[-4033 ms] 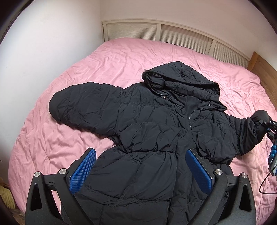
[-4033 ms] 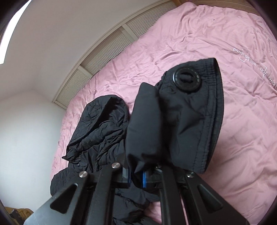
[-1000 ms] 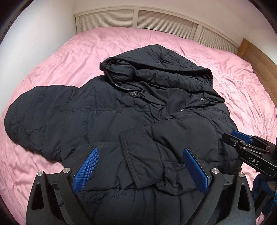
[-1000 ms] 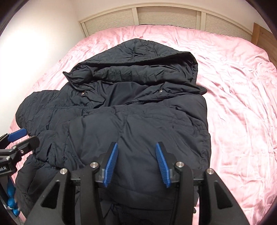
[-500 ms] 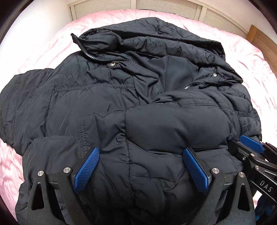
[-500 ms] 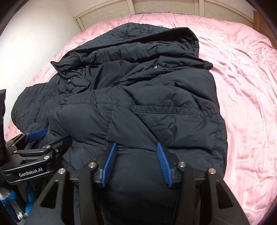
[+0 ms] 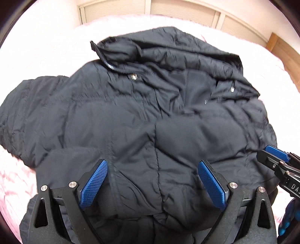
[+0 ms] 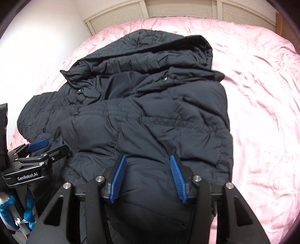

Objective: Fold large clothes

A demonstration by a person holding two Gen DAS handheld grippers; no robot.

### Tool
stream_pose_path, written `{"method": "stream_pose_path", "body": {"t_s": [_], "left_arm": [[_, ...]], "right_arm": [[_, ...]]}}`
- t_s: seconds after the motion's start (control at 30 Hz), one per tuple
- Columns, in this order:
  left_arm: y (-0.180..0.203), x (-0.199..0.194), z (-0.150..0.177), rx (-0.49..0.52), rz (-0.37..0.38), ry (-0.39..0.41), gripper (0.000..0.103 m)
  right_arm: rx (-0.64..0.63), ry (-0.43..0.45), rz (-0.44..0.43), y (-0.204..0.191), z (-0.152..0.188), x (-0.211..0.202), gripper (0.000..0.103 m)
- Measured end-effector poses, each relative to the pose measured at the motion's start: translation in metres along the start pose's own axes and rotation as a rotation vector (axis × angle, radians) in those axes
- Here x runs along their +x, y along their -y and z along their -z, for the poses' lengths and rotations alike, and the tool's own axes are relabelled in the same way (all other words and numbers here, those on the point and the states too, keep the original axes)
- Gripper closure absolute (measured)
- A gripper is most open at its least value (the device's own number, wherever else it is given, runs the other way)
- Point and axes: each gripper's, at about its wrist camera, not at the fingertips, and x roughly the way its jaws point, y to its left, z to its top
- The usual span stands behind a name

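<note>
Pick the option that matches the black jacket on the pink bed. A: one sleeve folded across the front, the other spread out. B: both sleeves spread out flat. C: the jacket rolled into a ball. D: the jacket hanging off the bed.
A: on the jacket, one sleeve lies across the front, while the other sleeve stretches out onto the bed.

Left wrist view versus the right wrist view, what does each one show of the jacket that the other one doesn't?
Only the left wrist view shows the unfolded sleeve spread full length on the left and the open left gripper from behind.

Only the right wrist view shows the jacket's straight folded side with bare pink bedding beside it.

Both show the black jacket, its hood, the slatted headboard, and the other gripper at the frame edge.
</note>
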Motion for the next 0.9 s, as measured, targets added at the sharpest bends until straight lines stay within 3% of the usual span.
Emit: {"method": "stream_pose_path", "body": {"t_s": [0.13,0.27,0.43,0.63,0.73,0.9], "left_arm": [[-0.006,-0.003,-0.023,-0.009,-0.006,0.032,0.006],[-0.002,0.017,-0.034,-0.005,-0.040,0.004,0.006],[-0.008,0.043,-0.025,0.009,-0.067,-0.050,0.006],[-0.011,0.050,-0.020,0.021,-0.057,-0.060,0.004],[-0.014,0.039,-0.022,0.017,-0.049,-0.059,0.004],[-0.018,0.007,-0.014,0.030,-0.030,-0.017,0.005]], "right_arm": [[0.012,0.038,0.030,0.014,-0.027,-0.008,0.055],[0.050,0.012,0.066,0.031,-0.042,0.017,0.055],[0.095,-0.041,0.073,0.046,-0.037,0.050,0.055],[0.106,-0.071,0.071,0.051,-0.028,0.066,0.055],[0.091,-0.066,0.100,0.044,-0.028,0.055,0.055],[0.101,-0.007,0.063,0.030,-0.021,0.013,0.055]]}}
